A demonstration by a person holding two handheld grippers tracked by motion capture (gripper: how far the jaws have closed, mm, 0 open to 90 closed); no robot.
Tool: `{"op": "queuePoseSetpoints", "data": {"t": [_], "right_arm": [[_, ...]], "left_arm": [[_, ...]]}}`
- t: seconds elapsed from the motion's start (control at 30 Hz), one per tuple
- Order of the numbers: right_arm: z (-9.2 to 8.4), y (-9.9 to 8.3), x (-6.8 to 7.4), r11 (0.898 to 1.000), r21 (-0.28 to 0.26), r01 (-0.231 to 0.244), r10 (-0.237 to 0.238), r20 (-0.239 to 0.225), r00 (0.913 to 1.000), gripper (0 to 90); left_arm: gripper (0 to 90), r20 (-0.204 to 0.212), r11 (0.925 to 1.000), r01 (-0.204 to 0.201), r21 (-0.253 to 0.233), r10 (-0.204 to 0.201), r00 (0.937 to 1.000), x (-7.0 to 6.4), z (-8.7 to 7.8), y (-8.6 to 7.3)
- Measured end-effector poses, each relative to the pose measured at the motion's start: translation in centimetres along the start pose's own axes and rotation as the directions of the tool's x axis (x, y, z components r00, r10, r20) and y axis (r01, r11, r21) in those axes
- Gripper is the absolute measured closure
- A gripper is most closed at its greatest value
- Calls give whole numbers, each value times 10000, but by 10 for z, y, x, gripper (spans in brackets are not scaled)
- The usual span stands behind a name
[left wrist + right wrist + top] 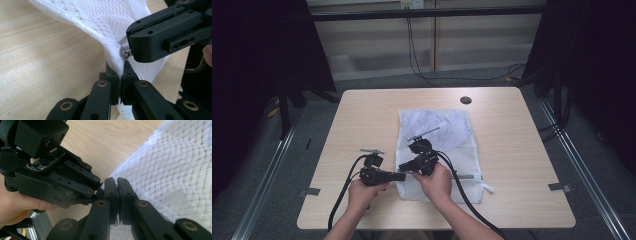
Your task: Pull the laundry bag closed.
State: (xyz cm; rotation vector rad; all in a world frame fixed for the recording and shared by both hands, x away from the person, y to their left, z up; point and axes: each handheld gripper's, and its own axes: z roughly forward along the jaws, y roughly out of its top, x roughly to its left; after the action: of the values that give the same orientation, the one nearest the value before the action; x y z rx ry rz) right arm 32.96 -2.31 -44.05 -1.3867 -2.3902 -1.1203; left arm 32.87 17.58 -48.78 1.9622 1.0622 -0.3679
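A white mesh laundry bag (447, 127) lies flat on the wooden table (362, 115), its zipper end toward the person. At the bag's near left corner my left gripper (402, 176) is shut on the mesh edge (113, 62), which is pulled up taut. Right beside it, my right gripper (403, 167) is shut on the small metal zipper pull (125, 53), which peeks out at its jaw tips. In the right gripper view the jaws (117, 187) are pressed together at the bag's edge (175, 170), with the left gripper (50, 170) close alongside.
A round cable hole (465, 100) sits in the table at the far edge. Metal brackets (558, 186) stick out at the table's sides. Black curtains flank the table, and cables trail from both grippers toward the near edge.
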Motion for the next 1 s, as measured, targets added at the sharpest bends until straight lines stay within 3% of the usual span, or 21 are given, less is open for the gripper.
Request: {"op": "queuePoseSetpoints", "data": {"t": [1.0], "right_arm": [[-14, -6, -14, 9997, -100, -216, 217, 127, 9997, 872]], "left_arm": [[879, 253, 9998, 136, -157, -132, 9996, 0, -5, 1]]}}
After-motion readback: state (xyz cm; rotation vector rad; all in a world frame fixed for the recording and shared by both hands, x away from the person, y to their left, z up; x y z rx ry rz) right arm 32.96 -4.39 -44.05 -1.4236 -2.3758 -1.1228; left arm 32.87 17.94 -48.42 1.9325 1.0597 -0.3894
